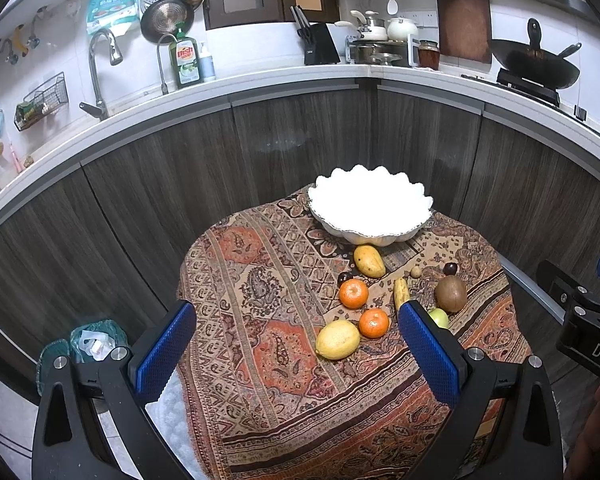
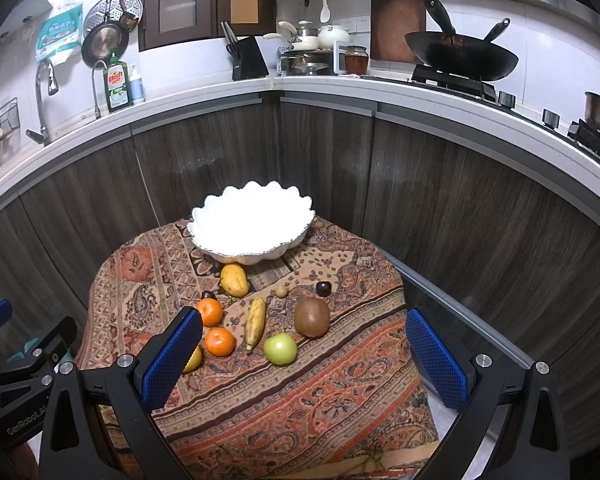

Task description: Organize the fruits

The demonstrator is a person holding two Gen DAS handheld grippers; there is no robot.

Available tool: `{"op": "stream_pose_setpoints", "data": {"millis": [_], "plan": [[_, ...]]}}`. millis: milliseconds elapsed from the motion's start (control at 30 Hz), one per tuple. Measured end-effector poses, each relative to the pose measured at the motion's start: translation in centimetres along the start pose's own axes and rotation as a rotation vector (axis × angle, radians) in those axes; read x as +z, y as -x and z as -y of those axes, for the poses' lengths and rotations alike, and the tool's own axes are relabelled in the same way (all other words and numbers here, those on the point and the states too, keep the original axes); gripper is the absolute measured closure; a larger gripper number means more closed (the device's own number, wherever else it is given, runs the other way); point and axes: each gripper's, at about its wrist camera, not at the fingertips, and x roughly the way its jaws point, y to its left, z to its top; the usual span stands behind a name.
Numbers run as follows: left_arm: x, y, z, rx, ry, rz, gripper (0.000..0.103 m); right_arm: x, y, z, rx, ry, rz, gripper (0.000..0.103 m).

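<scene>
A white scalloped bowl (image 1: 370, 210) (image 2: 252, 226) stands empty at the far edge of a small table under a patterned cloth (image 1: 260, 320) (image 2: 320, 380). In front of it lie a mango (image 1: 369, 261) (image 2: 234, 279), two tangerines (image 1: 353, 293) (image 1: 374, 323) (image 2: 210, 312) (image 2: 219, 341), a lemon (image 1: 337, 339) (image 2: 193, 359), a banana (image 1: 401, 292) (image 2: 256, 323), a kiwi (image 1: 451, 293) (image 2: 311, 316), a green apple (image 1: 439, 317) (image 2: 280, 349), two dark plums (image 1: 450, 268) (image 2: 323, 288) and a small nut (image 2: 281, 291). My left gripper (image 1: 296, 344) and right gripper (image 2: 304, 356) hover open and empty above the near side.
Dark wood cabinets and a white counter curve behind the table, with a sink tap (image 1: 100, 76), dish soap (image 1: 186, 62), knife block (image 1: 320, 44), pots and a wok (image 2: 460, 56). A bin with a green bag (image 1: 92, 344) stands on the floor at left.
</scene>
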Motion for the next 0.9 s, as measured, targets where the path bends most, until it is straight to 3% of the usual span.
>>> {"op": "stream_pose_setpoints", "data": {"millis": [367, 900], "plan": [[-0.5, -3.3, 0.9, -0.002, -0.041, -0.057, 0.000, -0.7, -3.0, -0.2, -0.008, 0.005, -0.052, 0.000], [-2.5, -11.8, 2.2, -0.043, -0.080, -0.192, 0.000, -2.5, -10.2, -1.2, -0.026, 0.054, -0.156, 0.000]]}}
